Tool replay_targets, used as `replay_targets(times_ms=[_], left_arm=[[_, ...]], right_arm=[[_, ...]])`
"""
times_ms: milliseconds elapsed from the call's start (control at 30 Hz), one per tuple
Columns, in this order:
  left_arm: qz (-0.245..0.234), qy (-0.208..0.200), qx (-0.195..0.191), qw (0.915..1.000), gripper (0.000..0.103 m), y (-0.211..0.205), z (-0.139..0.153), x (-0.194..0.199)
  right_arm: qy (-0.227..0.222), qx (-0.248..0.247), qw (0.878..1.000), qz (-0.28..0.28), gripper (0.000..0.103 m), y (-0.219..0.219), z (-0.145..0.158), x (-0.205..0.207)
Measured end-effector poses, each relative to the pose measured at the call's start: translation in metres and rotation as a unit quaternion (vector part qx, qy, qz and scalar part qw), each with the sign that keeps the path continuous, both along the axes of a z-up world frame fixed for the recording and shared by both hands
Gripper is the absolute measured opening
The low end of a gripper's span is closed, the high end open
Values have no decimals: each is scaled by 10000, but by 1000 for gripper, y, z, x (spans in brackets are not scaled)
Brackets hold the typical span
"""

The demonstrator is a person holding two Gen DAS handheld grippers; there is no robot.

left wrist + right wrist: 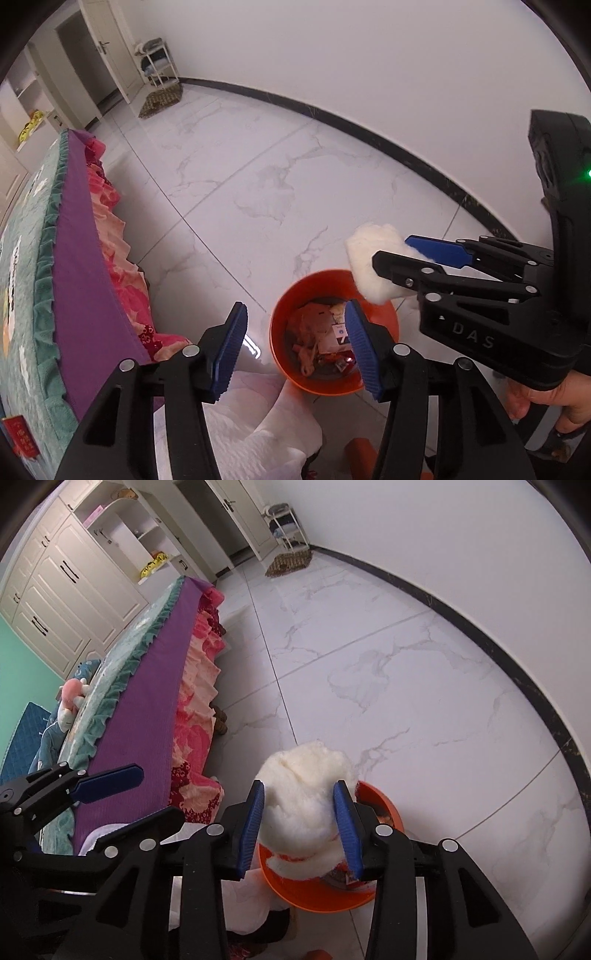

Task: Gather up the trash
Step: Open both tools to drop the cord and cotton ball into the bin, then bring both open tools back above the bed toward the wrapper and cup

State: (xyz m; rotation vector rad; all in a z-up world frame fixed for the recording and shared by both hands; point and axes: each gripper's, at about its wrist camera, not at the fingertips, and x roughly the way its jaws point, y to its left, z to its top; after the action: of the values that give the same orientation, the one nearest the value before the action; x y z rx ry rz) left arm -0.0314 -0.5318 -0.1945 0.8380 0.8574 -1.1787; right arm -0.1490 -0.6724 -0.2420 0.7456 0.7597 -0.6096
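A glossy white marble-veined tile floor (258, 192) carries a round orange plastic bin (284, 328). The bin stands near the purple-sided bed (88, 258), with a brown woven mat (160, 99) well beyond it by the wall.

I was working in a home bedroom. A bed (147, 686) ran along the left, with a teal frilled cover, a purple sheet and a pink floral skirt, and a soft toy (72, 698) lay on it. Cream built-in wardrobes (62, 579) lined the far left wall beside a doorway (236, 520). The floor (388, 664) was white marble-look tile with a dark skirting, and a small mat (290, 564) lay by a far shelf rack (290, 528).
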Motion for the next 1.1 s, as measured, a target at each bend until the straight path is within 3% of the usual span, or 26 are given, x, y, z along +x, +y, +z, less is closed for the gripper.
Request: replay_targets(times_ms=[233, 500, 600, 700, 767, 933, 1100], left_arm=[[445, -157, -422, 9980, 57, 34, 35, 24], [1117, -364, -884, 9891, 59, 93, 77, 54], [1267, -380, -1010, 9861, 60, 110, 85, 58], [1267, -346, -1012, 9862, 60, 116, 85, 59], [1266, -305, -995, 9865, 60, 114, 82, 57], [1213, -213, -973, 9876, 60, 119, 80, 59], [1309, -182, -1061, 9855, 60, 124, 85, 65]], right_arm=[[-282, -377, 9981, 392, 40, 26, 50, 19], [-622, -868, 9904, 881, 40, 67, 105, 51], [-225, -1031, 9911, 811, 40, 69, 99, 54], [102, -840, 9942, 661, 43, 61, 73, 55], [241, -893, 9945, 498, 70, 58, 65, 57], [346, -880, 9947, 409, 70, 51, 58, 56], [87, -965, 9932, 643, 70, 59, 73, 62]])
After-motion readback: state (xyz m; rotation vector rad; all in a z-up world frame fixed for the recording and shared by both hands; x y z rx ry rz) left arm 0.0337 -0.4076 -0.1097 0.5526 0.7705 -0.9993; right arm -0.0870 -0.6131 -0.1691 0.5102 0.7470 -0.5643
